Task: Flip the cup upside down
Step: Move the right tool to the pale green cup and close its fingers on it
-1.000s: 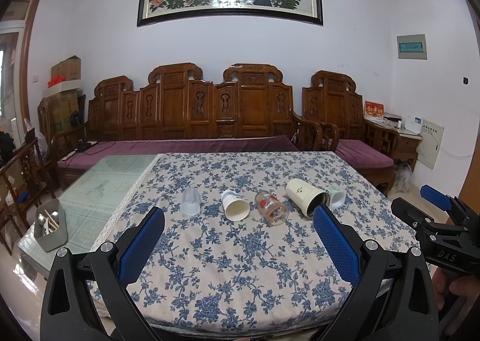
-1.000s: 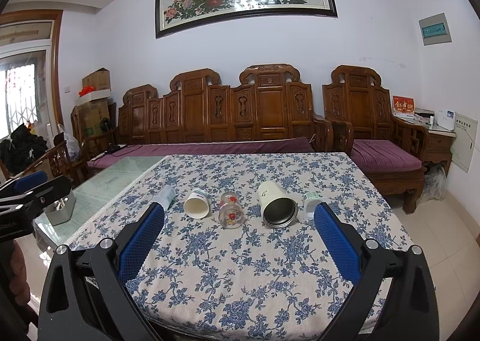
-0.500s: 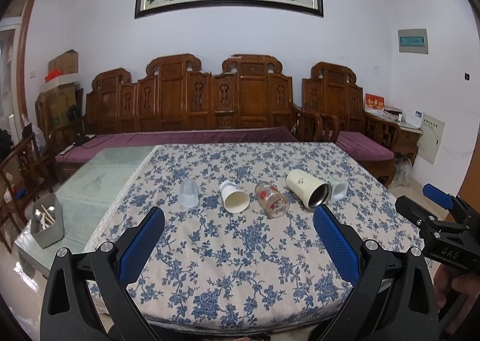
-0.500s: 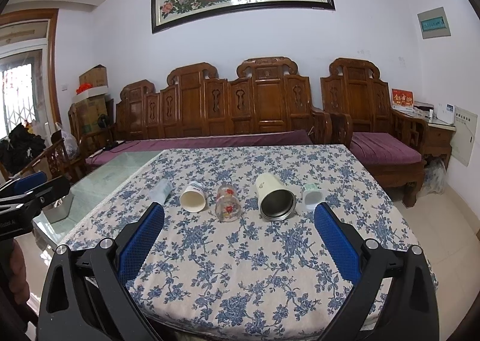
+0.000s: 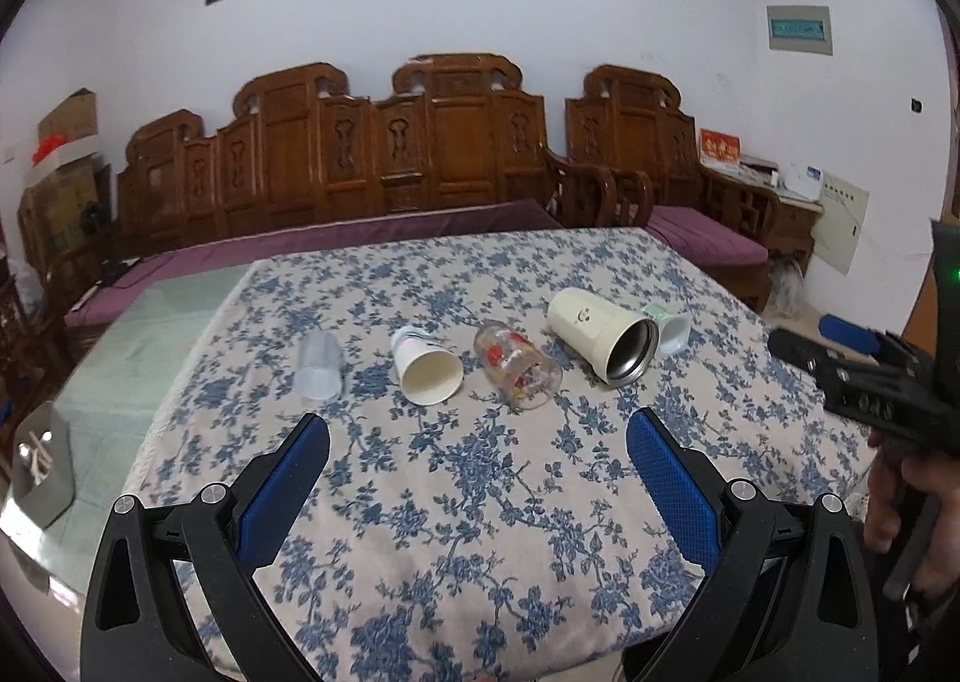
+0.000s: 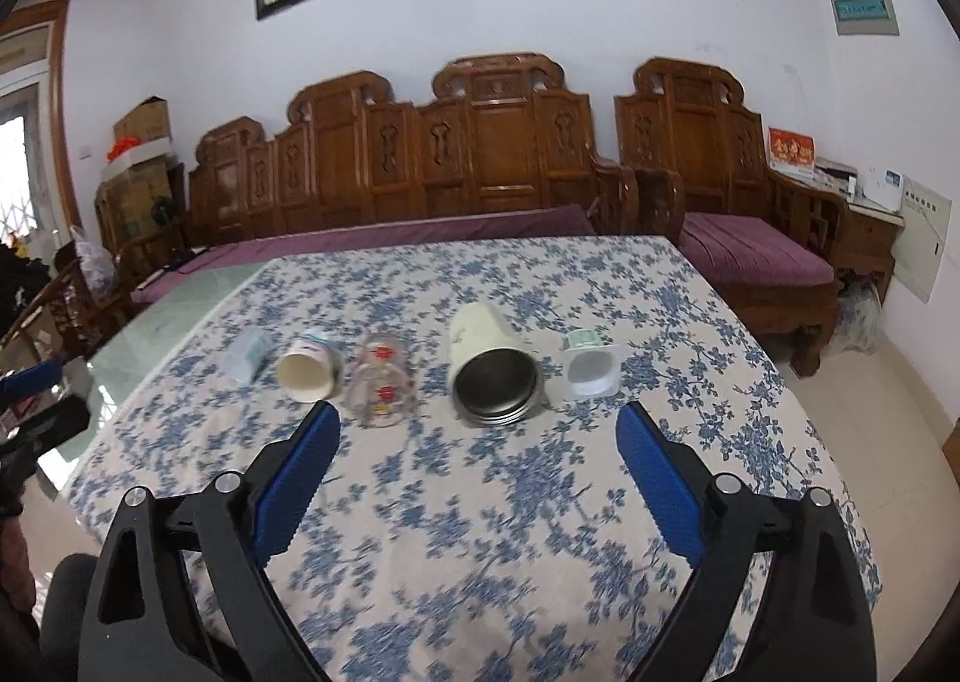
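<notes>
Several cups lie on their sides in a row on the floral tablecloth [image 5: 480,478]: a clear plastic cup [image 5: 320,365], a white paper cup [image 5: 427,365], a printed glass [image 5: 517,365], a cream steel-lined mug [image 5: 602,335] and a small white tub [image 5: 672,326]. The right wrist view shows the same row: plastic cup [image 6: 247,355], paper cup [image 6: 307,367], glass [image 6: 381,387], mug [image 6: 493,374], tub [image 6: 589,364]. My left gripper [image 5: 478,436] and right gripper [image 6: 478,430] are open and empty, above the cloth, short of the cups.
A carved wooden sofa [image 5: 384,154] with purple cushions stands behind the table. Bare green glass tabletop [image 5: 108,382] lies left of the cloth, with a grey holder [image 5: 39,463] at its corner. The right gripper shows at the right edge [image 5: 864,376].
Both grippers have moved forward and tilted down toward the row of cups, which now look larger. The jaws stay open. No cup has moved.
</notes>
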Demonstrator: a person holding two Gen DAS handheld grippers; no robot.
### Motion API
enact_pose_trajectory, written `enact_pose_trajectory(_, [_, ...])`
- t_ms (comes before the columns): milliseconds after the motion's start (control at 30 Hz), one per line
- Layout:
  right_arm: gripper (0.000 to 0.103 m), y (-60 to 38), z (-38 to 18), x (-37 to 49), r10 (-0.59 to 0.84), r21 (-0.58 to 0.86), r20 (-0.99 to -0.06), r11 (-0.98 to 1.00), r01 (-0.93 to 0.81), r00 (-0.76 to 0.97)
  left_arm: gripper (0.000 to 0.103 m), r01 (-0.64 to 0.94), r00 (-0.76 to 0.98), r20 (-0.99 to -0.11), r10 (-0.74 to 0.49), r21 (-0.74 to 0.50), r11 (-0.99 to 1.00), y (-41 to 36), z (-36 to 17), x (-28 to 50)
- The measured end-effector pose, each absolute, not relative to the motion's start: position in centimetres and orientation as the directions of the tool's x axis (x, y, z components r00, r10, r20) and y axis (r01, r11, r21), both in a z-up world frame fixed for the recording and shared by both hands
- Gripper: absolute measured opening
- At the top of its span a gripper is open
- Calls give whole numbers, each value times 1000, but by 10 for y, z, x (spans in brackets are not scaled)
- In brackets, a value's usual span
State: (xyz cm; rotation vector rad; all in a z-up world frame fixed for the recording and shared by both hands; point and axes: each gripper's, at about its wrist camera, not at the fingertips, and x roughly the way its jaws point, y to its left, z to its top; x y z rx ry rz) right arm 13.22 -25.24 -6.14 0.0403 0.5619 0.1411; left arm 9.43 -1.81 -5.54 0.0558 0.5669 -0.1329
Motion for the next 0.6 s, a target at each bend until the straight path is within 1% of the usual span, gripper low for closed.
enact_pose_trajectory(433, [89,-288,-86,240,71,28,-619,997,-68,782,95,216,781,-602,-165,13,976,-35,-98,176])
enact_pose_trajectory(600, [86,-296,-97,282,56,2,-670,997,-73,740,95,239,764,-615,-196,-13,971,-43,-115,207])
